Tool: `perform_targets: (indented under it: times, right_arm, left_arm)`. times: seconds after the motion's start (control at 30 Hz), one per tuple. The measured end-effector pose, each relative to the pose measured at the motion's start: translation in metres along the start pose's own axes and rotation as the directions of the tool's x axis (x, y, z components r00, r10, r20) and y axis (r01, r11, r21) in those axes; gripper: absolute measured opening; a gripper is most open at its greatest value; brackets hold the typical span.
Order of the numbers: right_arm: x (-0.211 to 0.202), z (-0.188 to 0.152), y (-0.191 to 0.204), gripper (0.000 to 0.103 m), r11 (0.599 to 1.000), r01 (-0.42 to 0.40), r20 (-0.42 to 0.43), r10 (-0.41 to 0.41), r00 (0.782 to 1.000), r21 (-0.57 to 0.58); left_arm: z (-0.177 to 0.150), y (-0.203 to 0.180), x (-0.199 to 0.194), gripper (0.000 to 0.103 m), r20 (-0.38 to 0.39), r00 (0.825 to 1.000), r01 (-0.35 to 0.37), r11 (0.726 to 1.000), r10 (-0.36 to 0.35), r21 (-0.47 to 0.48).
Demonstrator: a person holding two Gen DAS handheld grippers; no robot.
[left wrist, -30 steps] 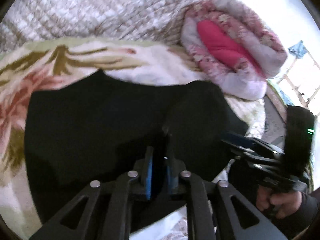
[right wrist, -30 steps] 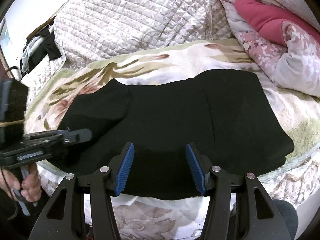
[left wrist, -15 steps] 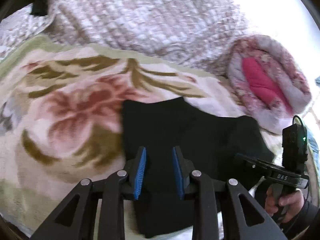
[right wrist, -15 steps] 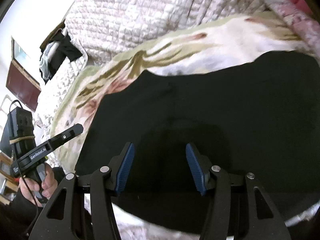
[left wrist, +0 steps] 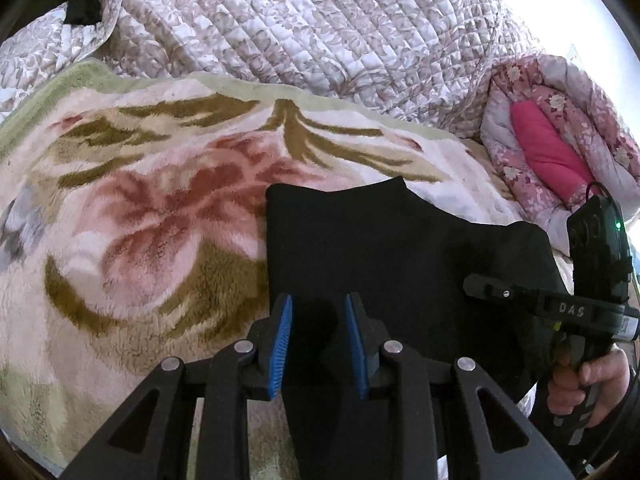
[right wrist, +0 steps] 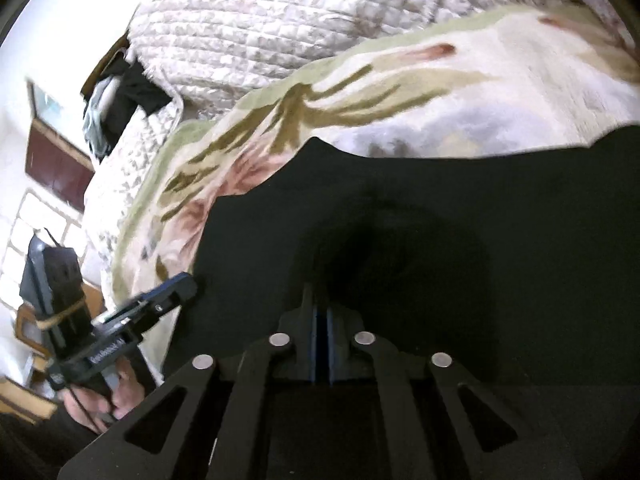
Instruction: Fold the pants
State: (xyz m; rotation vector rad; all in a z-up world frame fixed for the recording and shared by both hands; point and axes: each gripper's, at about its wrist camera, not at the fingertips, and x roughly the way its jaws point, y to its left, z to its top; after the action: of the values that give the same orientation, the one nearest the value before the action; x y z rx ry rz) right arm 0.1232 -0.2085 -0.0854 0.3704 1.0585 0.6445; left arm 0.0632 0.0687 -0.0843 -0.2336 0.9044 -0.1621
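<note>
The black pants [left wrist: 392, 256] lie folded on the floral blanket [left wrist: 140, 220]. My left gripper [left wrist: 318, 320] is open, its blue pads over the pants' near left edge, holding nothing. In the right wrist view the pants [right wrist: 460, 220] fill the right and middle. My right gripper [right wrist: 321, 316] has its jaws closed together, pressed low on the black cloth; whether cloth is pinched between the pads is hidden. The right gripper also shows in the left wrist view [left wrist: 472, 282], and the left gripper in the right wrist view [right wrist: 188, 284] at the pants' left edge.
A quilted bedspread [left wrist: 300, 28] rises behind the blanket. A rolled pink floral quilt [left wrist: 552, 148] lies at the right. Dark clothes [right wrist: 120, 92] hang at the far left near a wall.
My left gripper let go of the pants, opened and drew back to the left edge. My right gripper dropped onto the cloth and shut.
</note>
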Motion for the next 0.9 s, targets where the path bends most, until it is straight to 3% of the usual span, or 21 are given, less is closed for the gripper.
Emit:
perform_targets:
  times: [0.13, 0.23, 0.5, 0.77, 0.9]
  right_arm:
    - [-0.019, -0.007, -0.006, 0.002, 1.000, -0.002, 0.055, 0.000, 0.999, 0.027]
    - [-0.007, -0.015, -0.028, 0.002, 0.995, 0.012, 0.014, -0.013, 1.000, 0.096]
    - [-0.009, -0.014, -0.022, 0.002, 0.997, 0.025, 0.021, -0.026, 0.999, 0.069]
    - [-0.016, -0.007, -0.021, 0.003, 0.997, 0.049, 0.018, -0.050, 0.999, 0.058]
    - [-0.014, -0.004, -0.022, 0.017, 0.997, 0.052, 0.028, -0.054, 0.998, 0.064]
  left_arm:
    - [0.000, -0.003, -0.003, 0.030, 0.001, 1.000, -0.002, 1.000, 0.002, 0.010]
    - [-0.003, -0.004, -0.001, 0.029, -0.006, 1.000, -0.002, 1.000, 0.002, 0.012]
    - [-0.003, -0.002, -0.007, 0.029, -0.006, 1.000, -0.009, 1.000, 0.009, 0.011]
    - [0.021, -0.010, 0.000, 0.029, 0.025, 1.000, 0.003, 0.999, -0.004, 0.048]
    - [0.035, -0.014, 0.014, 0.029, 0.024, 1.000, 0.004, 0.998, -0.005, 0.057]
